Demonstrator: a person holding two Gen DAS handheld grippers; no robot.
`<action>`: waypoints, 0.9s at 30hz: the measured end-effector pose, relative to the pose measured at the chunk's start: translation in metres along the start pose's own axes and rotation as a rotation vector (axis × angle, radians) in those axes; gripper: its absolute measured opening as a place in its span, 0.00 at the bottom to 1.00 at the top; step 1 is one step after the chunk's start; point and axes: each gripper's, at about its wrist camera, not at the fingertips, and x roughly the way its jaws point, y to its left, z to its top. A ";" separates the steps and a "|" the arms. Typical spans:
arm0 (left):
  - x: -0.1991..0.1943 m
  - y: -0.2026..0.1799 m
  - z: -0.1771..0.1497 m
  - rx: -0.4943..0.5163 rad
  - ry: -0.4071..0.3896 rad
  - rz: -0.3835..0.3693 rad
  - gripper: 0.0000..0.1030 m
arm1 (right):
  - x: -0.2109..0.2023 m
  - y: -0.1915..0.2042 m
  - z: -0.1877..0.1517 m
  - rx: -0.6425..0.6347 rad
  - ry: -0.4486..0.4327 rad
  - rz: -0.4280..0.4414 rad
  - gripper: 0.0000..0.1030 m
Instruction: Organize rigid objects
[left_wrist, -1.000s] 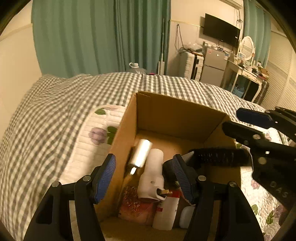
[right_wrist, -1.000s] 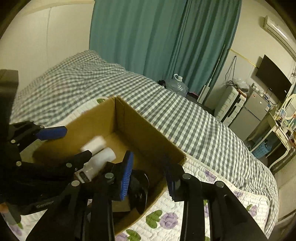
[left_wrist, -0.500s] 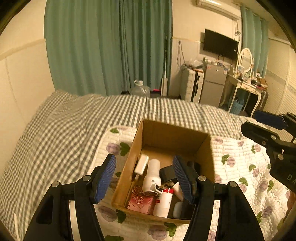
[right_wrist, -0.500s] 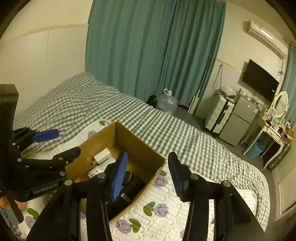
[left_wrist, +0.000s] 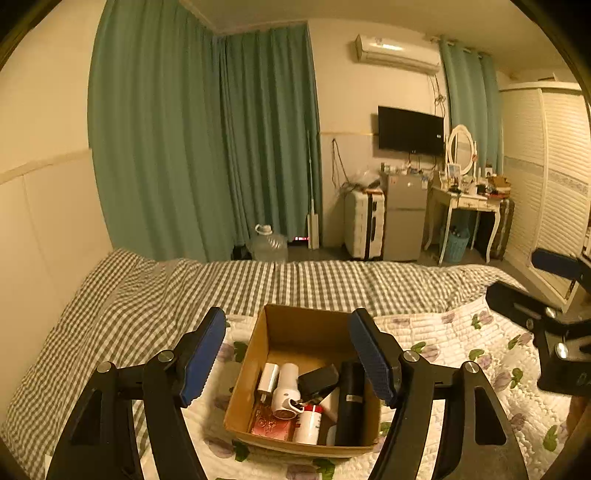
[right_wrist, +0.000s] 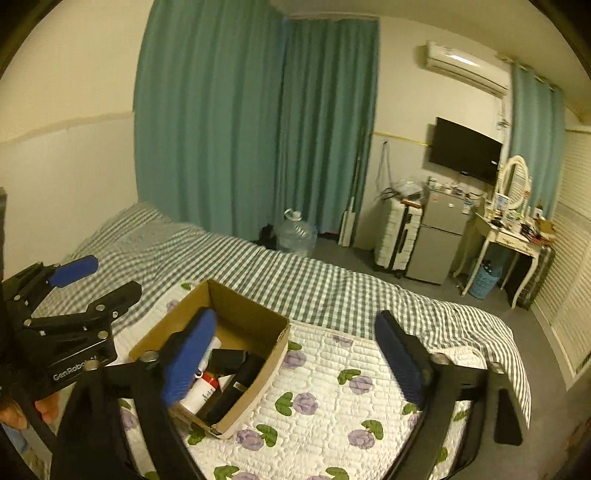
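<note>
The cardboard box (left_wrist: 246, 373) sits on the floral quilt (left_wrist: 454, 332) that covers the near part of the bed (left_wrist: 155, 295), with the checked cover beyond it toward the far edge. The left gripper (left_wrist: 288, 354) is held above and in front of the box with its jaws spread wide and nothing between them; seen along its fingers, the box lies lower down, framed by the two blue pads (left_wrist: 205, 352). Inside the box lie a white hair dryer (left_wrist: 286, 387), a small white charger (left_wrist: 267, 378), a black case (left_wrist: 318, 377), a tall black cylinder (left_wrist: 351, 402) against the box's right wall, a white bottle with a red cap (left_wrist: 308, 424) and a red patterned packet (left_wrist: 272, 424) at the near wall. The right gripper (right_wrist: 295, 358) is also wide apart and empty, held off the box's right side; in its view the box (right_wrist: 273, 354) lies low and left, partly behind its left pad (right_wrist: 188, 354), with bare quilt between the pads
</note>
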 end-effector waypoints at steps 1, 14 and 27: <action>-0.003 -0.002 -0.001 0.007 -0.007 0.003 0.72 | -0.004 -0.002 -0.002 0.018 -0.009 -0.002 0.98; -0.024 -0.016 -0.053 -0.018 -0.049 0.032 0.74 | -0.026 -0.015 -0.070 0.168 -0.059 -0.068 1.00; -0.023 -0.021 -0.084 0.007 0.003 0.025 0.74 | -0.024 -0.015 -0.105 0.203 -0.030 -0.108 1.00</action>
